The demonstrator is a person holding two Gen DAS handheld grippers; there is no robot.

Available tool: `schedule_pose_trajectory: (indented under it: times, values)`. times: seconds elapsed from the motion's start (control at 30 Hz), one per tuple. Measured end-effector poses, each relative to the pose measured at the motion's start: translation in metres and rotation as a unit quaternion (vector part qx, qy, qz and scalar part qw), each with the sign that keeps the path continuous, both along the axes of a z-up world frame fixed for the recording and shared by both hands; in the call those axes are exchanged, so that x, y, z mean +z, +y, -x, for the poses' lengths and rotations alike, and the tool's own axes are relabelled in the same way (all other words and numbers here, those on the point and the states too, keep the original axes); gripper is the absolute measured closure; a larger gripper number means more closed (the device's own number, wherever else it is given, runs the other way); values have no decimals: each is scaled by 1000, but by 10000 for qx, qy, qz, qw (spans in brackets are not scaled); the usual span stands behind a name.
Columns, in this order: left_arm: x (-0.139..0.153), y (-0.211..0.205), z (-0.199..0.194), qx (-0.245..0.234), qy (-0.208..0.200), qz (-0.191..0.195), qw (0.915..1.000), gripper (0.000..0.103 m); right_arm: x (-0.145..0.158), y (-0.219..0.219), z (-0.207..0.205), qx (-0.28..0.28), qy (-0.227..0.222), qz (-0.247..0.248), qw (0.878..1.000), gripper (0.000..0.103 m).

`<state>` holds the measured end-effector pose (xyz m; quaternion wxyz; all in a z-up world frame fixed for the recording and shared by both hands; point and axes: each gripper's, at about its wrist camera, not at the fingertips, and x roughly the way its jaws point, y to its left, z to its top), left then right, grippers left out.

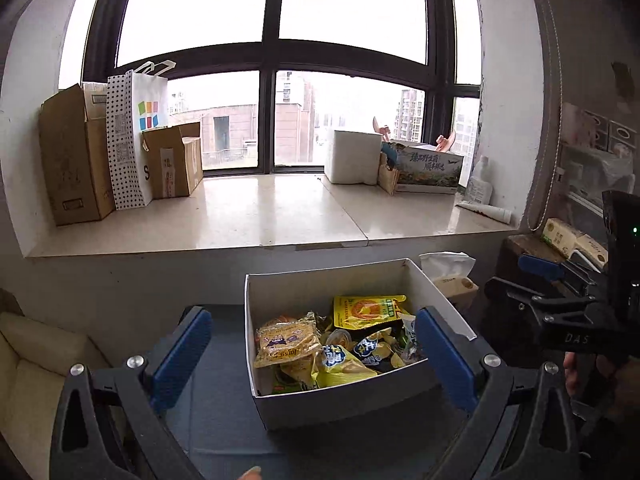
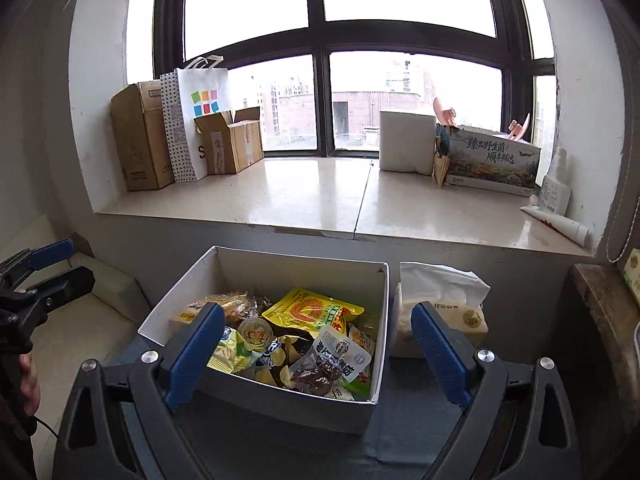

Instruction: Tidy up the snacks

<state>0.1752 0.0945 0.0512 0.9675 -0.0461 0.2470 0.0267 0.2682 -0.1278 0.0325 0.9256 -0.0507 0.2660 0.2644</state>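
Both grippers are wide open with nothing between the blue pads. The left gripper (image 1: 312, 356) hangs just in front of the white box (image 1: 320, 284), its right pad up beside the box's right wall. The right gripper (image 2: 318, 354) hangs in front of the same box (image 2: 296, 268), its left pad over the near left corner, its right pad out past the box's right side.

The box sits on a dark table (image 2: 400, 432) under the windowsill (image 2: 320, 196) and it's packed with snacks: a yellow pouch (image 2: 312, 308), chip bags (image 1: 340, 364), a small cup (image 2: 256, 334), a clear pack of dark meat (image 2: 332, 364). A tissue pack (image 2: 440, 312) sits just right of the box. Cardboard boxes (image 1: 76, 156) and a paper bag (image 1: 136, 136) stand on the sill.
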Motion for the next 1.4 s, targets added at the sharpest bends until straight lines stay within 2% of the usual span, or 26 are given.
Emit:
schedule_pose_trajectory:
  times: [0.17,0.33,0.47,0.63,0.8,1.4]
  values:
    - [5,-6,40,53,110,147,9998,0,14,-16,38,237,195,-437,9986,6]
    - [-3,-14,84,-107,283,479,9984,0,9,-32,88,299,354,-438,9980,6]
    - [-13,-31,115,-109,428,239,9987,0,3,-40,128,18,377,-172,9991,6]
    - [-29,-45,138,-205,627,434,9969,0,-3,-53,164,-227,414,-190,9987,6]
    - [-37,-60,142,-224,816,305,9959,0,-2,-61,175,-304,483,-241,9981,6]
    - [-28,-60,144,-215,743,261,9967,0,-6,-60,177,-215,612,-278,9975,6]
